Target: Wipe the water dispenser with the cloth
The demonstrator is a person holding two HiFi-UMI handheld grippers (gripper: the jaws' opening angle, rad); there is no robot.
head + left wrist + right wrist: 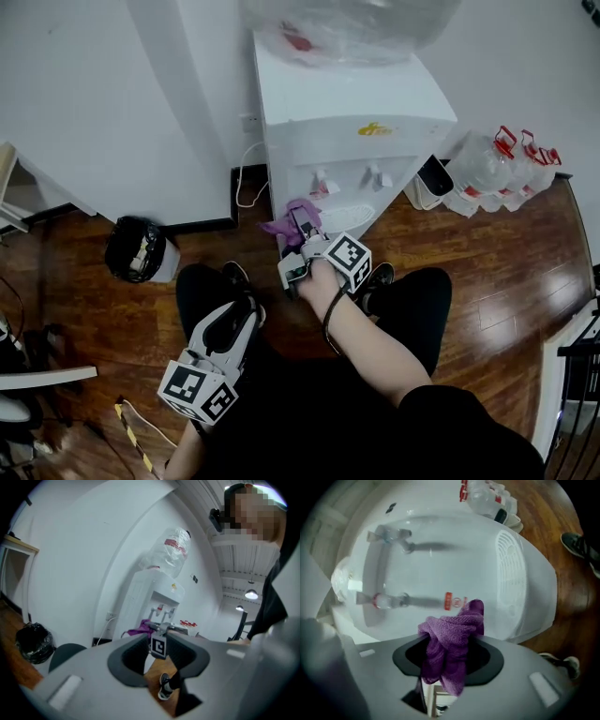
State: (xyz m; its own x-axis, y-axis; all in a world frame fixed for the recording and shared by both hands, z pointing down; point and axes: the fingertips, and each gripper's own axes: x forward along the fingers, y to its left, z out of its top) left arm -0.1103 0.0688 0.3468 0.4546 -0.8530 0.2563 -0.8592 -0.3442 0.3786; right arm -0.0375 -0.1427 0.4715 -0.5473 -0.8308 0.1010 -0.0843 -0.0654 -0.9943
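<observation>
The white water dispenser point(356, 103) stands against the wall with a clear bottle point(356, 23) on top. My right gripper point(300, 225) is shut on a bunched purple cloth point(284, 226) and holds it just below the two taps point(323, 183), at the dispenser's front. In the right gripper view the cloth point(450, 634) bulges out between the jaws, close to the white front panel point(487, 564) under the red tap point(386, 601). My left gripper point(246, 309) rests low over the person's lap, its jaws slightly apart and empty. From it, the dispenser point(154, 592) is seen further off.
A bin with a black bag point(139, 248) stands left of the dispenser. A white cable point(246, 183) hangs from a wall socket. Several water bottles point(497, 164) sit on the wooden floor at the right. The person's shoes point(234, 274) are near the dispenser's base.
</observation>
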